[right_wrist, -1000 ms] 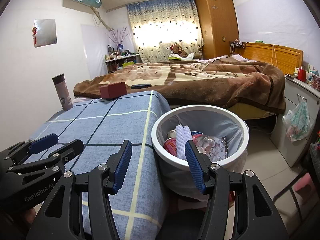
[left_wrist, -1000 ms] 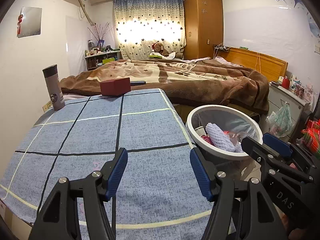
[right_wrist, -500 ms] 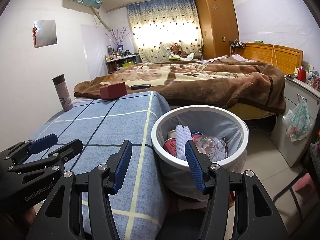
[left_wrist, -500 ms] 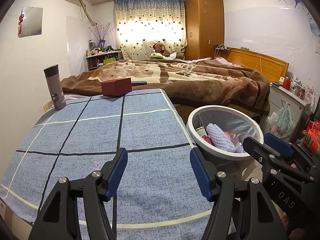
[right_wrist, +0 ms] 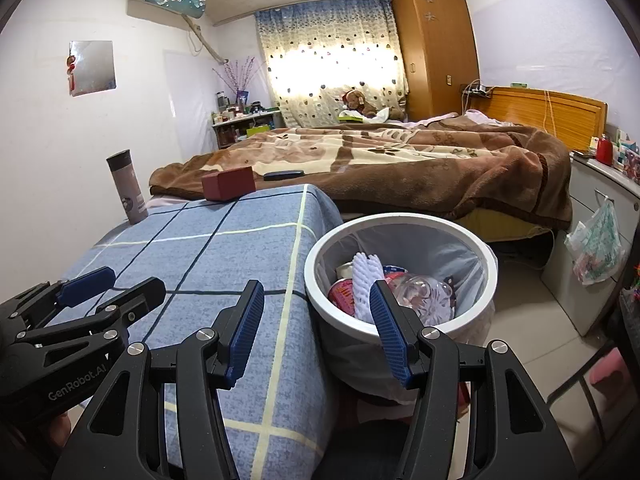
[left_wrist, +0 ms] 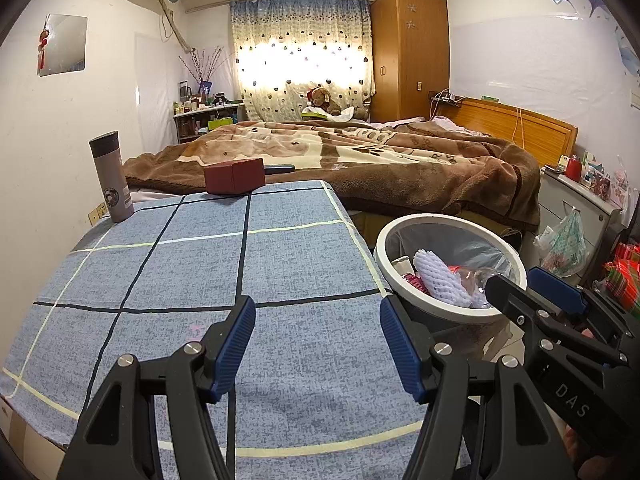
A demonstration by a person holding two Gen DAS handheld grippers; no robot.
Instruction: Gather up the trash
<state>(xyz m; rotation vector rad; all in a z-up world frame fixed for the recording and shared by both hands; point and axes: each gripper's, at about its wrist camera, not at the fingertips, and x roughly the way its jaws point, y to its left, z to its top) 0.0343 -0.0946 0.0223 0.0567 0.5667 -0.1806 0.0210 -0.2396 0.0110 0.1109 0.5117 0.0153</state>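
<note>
**Two open grippers held low over the table, the bin at the table's right edge**

The left gripper [left_wrist: 318, 338] was seen in the lower middle of the left wrist view, tilted somewhat downward over the blue checked tablecloth [left_wrist: 200, 264]. Its blue pads [left_wrist: 236, 344] were kept well apart and nothing was held between them. The right gripper [right_wrist: 316, 326] was held in the same slightly lowered pose, in the lower middle of the right wrist view; its jaws were also open and empty. In that view one pad stood over the edge of the cloth and the other over the near rim of the trash bin [right_wrist: 316, 256].

The round white bin was placed on the floor, just beside the right edge of the table. In the left wrist view it was found at the right of centre, to the upper right of the left gripper. It stood upright, with its mouth turned upward, and a grey bag was fitted inside it. Trash was lying in it: a white foam net [right_wrist: 366, 284], set roughly lengthwise from the near rim toward the far one, a crumpled clear plastic item [right_wrist: 424, 292] and a red wrapper [right_wrist: 342, 294].

At the far end of the cloth a grey flask [left_wrist: 111, 178] was standing upright in the upper left, and a dark red box [left_wrist: 234, 176] was lying to the right of it.
</note>
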